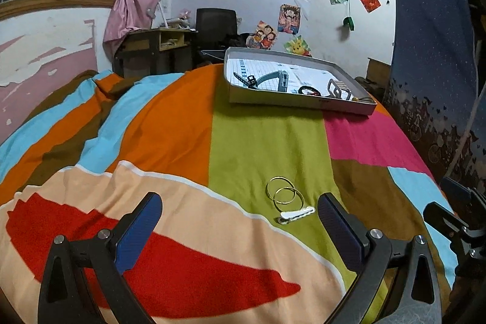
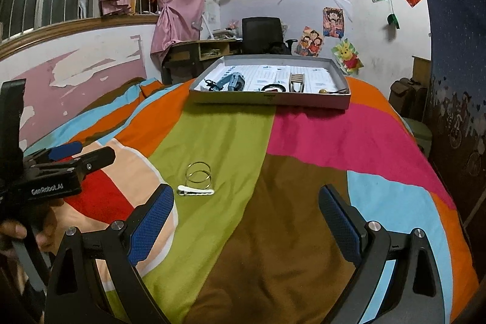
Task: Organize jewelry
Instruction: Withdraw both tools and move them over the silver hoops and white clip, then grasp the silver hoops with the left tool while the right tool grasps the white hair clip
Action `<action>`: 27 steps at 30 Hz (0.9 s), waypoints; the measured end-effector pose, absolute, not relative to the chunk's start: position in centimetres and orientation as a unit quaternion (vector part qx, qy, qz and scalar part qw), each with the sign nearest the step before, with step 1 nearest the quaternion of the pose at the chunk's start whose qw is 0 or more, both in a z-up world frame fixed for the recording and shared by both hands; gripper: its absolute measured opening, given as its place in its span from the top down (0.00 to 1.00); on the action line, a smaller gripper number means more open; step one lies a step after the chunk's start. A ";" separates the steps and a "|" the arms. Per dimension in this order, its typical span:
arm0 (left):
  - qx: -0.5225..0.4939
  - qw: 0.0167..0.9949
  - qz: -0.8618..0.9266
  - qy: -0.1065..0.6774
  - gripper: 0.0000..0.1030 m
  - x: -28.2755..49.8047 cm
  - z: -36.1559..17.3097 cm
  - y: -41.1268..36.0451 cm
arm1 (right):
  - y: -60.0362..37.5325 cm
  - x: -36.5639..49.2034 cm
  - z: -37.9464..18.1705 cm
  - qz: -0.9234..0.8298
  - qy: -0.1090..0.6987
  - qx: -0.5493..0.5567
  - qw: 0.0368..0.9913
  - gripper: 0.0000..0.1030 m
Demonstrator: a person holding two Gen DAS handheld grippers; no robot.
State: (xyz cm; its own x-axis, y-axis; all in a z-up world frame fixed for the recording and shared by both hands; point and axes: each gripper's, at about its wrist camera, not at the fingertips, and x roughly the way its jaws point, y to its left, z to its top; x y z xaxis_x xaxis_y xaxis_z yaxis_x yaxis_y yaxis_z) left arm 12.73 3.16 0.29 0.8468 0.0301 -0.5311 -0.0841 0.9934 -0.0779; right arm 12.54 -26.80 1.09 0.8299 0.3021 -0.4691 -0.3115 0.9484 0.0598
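Note:
Two gold bangles (image 1: 284, 191) (image 2: 199, 172) lie overlapping on the green patch of the bedspread, with a white hair clip (image 1: 295, 215) (image 2: 196, 191) just in front of them. My left gripper (image 1: 240, 220) is open and hovers low over the bed, its right finger close beside the clip. My right gripper (image 2: 246, 214) is open too, empty, with bangles and clip ahead to its left. A shallow grey box (image 1: 273, 101) (image 2: 270, 102) further back holds a watch (image 1: 273, 78) (image 2: 234, 81), a black ring-shaped item (image 1: 306, 89) (image 2: 273, 87) and other small pieces.
The striped bedspread (image 2: 303, 141) covers the whole bed. A desk (image 2: 194, 49) and black chair (image 2: 262, 34) stand behind the box. A dark blue patterned panel (image 1: 434, 50) runs along the right side. A hand (image 2: 45, 230) holds the left gripper's handle at the right wrist view's left edge.

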 end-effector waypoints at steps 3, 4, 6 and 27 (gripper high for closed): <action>-0.052 0.957 0.021 0.284 0.00 14.1 0.0 3.7 | -26.6 13.1 0.8 0.157 0.244 -0.011 0.957 0.09; -0.053 0.957 0.017 0.286 0.00 14.5 -0.2 4.0 | -26.5 13.3 0.7 0.158 0.244 -0.011 0.957 0.09; -0.056 0.954 0.006 0.295 0.00 15.6 -0.5 4.4 | -26.3 14.0 0.6 0.159 0.247 -0.013 0.956 0.09; -0.051 0.906 -0.145 0.393 0.68 24.4 -4.4 5.6 | -21.5 21.6 -3.2 0.212 0.303 -0.029 0.929 0.19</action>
